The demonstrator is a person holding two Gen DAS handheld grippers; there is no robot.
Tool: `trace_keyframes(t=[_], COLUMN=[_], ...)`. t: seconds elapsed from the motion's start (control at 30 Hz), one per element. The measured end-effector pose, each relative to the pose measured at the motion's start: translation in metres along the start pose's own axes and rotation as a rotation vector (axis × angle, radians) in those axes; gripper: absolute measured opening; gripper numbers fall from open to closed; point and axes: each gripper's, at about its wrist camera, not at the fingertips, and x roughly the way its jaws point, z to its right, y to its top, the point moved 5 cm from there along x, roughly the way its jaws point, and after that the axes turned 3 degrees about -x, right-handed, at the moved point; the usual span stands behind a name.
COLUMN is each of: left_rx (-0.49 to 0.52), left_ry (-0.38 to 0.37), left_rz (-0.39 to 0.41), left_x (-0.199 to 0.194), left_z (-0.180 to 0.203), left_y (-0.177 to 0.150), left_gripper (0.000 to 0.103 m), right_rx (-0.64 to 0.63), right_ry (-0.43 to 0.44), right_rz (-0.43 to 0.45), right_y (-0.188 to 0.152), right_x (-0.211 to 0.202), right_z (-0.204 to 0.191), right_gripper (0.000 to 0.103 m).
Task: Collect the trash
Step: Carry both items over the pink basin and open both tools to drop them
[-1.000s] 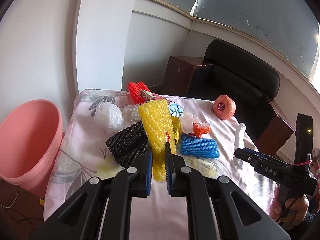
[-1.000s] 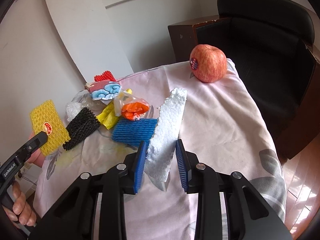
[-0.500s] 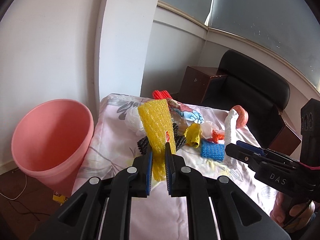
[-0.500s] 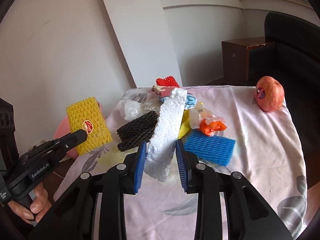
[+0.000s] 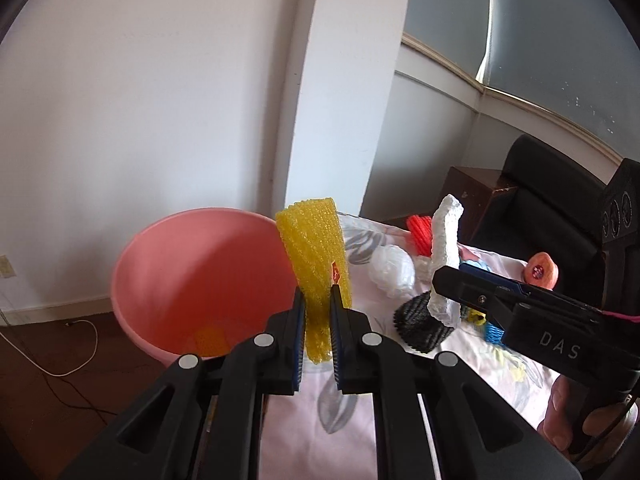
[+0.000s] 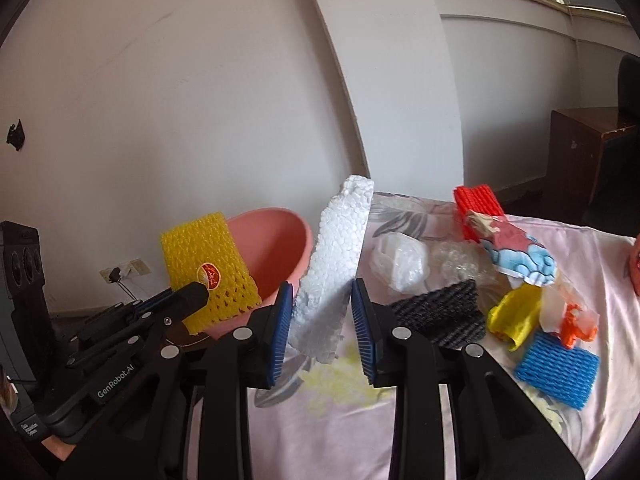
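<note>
Two grippers are up over the near edge of the worktop [image 6: 600, 264], which is covered in a pale pink floral cloth. Beside its left end stands the round pink plastic bucket [image 5: 192, 276], with something yellow lying on its bottom.

On the right gripper [image 6: 320, 322] the fingers stand partly apart, their blue pads pressed on a long white slab of foam [image 6: 340, 256] that rises upright between them, over the worktop's edge next to the bucket. Its black side reads "DAS" in the left wrist view.

On the left gripper [image 5: 316, 322] the fingers are almost together, pinching a yellow foam net sleeve [image 5: 314, 256] that stands up in front of the bucket's rim. The sleeve carries a small round red sticker with gold marks too small to read. The left gripper's body reads "GenRobot.AI" in the right wrist view.

Lying on the cloth are a black foam net [image 6: 444, 312], a blue foam net [image 6: 556, 364], a red foam net [image 6: 478, 206], a crumpled clear plastic bag [image 6: 400, 264] and a red apple with a sticker [image 5: 541, 273].
</note>
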Motion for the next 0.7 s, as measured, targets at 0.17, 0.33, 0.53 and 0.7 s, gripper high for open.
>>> trace_keyframes(t=[0.17, 0.33, 0.53, 0.7], left_rx=[-0.047, -0.077, -0.096, -0.111], left_ry=[0.072, 0.128, 0.168, 0.184], left_rz=[0.008, -0.010, -0.040, -0.059], left_x=[0.006, 0.018, 0.035, 0.049], left_z=[-0.037, -0.062, -0.080, -0.088], left_y=[0.008, 0.008, 0.006, 0.006], left_gripper=[0.010, 0.011, 0.011, 0.011], right_rx=[-0.036, -0.064, -0.061, -0.058], right_ry=[0.052, 0.084, 0.107, 0.119], right_rz=[-0.017, -0.053, -0.110, -0.131], right_y=[0.014, 0.017, 0.011, 0.013], right_x=[0.034, 0.064, 0.096, 0.111], right_z=[-0.025, -0.043, -0.058, -0.058], right_gripper=[0.031, 0.031, 0.031, 0.031])
